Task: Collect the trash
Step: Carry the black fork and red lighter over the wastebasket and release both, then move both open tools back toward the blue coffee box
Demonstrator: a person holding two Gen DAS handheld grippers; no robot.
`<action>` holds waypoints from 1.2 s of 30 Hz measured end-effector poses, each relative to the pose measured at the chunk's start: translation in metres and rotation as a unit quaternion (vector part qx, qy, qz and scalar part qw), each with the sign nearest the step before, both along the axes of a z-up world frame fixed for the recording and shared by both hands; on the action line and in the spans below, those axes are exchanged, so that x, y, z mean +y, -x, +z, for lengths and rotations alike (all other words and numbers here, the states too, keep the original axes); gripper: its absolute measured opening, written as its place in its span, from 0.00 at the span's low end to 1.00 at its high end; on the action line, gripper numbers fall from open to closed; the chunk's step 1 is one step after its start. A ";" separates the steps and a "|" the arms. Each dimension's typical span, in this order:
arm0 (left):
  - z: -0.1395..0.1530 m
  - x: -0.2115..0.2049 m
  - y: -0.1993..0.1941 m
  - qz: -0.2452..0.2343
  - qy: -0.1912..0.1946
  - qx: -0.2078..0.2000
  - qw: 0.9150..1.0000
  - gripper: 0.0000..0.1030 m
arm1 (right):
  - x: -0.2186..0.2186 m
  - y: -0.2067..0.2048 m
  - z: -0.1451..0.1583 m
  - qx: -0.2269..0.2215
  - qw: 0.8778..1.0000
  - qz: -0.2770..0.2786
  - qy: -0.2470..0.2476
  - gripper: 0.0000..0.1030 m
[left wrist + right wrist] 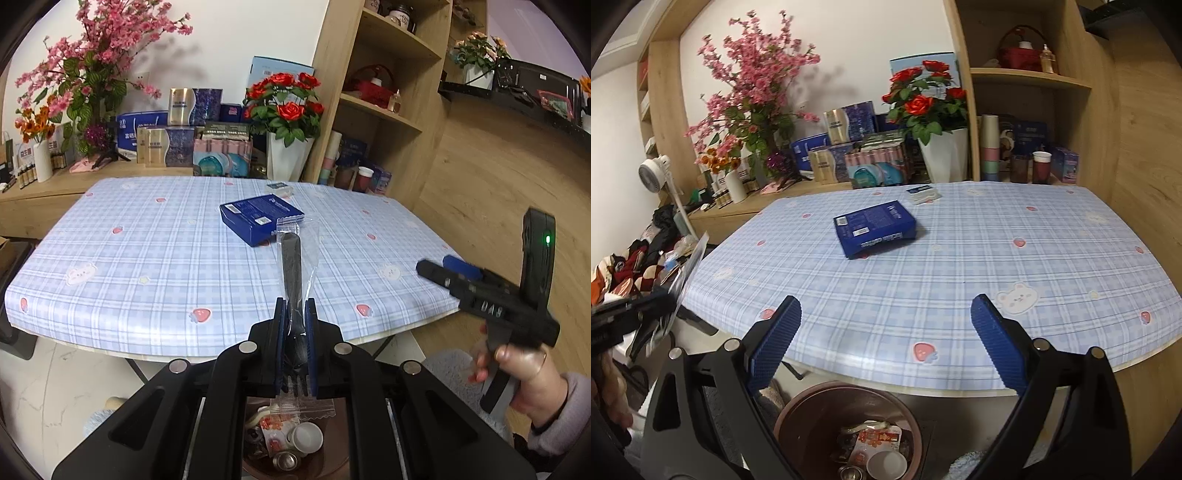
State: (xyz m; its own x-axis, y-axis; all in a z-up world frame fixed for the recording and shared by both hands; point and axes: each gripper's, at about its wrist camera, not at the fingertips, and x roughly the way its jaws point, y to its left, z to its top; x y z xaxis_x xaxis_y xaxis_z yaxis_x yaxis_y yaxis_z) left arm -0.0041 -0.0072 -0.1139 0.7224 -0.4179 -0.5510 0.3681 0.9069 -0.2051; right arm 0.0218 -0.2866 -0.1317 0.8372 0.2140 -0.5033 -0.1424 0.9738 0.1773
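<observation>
Fork packet (297, 258), clear-wrapped, is pinched in my left fingers (294, 314), above the brown bin (812, 410) at the bench (960, 258) edge. Blue box (874, 228) lies mid-bench beyond the bin. My right fingers (886, 332) stand spread, empty, over the bin.

A black plastic fork sealed in a clear wrapper (297, 266) stands almost upright, tines down, pinched near its lower end, above a round brown bin (798, 410) on the floor by the table's near edge. The bin holds a white cup, a small can and printed wrappers. A dark blue box (875, 229) lies flat mid-table; a small flat packet (923, 194) lies behind it.
</observation>
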 end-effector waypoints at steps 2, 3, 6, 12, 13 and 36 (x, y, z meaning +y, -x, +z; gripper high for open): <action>-0.006 -0.002 0.001 -0.005 0.006 0.010 1.000 0.10 | -0.004 -0.001 0.003 -0.002 1.000 -0.006 0.001 0.89; -0.010 -0.004 0.001 -0.006 0.006 0.014 1.000 0.10 | -0.005 -0.001 0.005 -0.004 1.000 -0.007 0.001 0.89; -0.020 -0.010 0.002 -0.017 0.004 0.029 0.999 0.10 | -0.009 -0.001 0.010 -0.011 1.000 -0.012 0.003 0.90; -0.030 -0.013 0.004 -0.030 0.012 0.046 0.998 0.32 | -0.014 0.000 0.008 -0.007 1.000 -0.018 0.002 0.90; -0.031 -0.012 0.004 -0.029 0.014 0.047 0.998 0.35 | -0.014 0.000 0.008 -0.007 1.000 -0.019 0.003 0.90; -0.006 0.024 -0.028 0.068 -0.003 -0.011 0.998 0.90 | -0.025 -0.007 0.004 0.005 0.999 -0.031 -0.006 0.91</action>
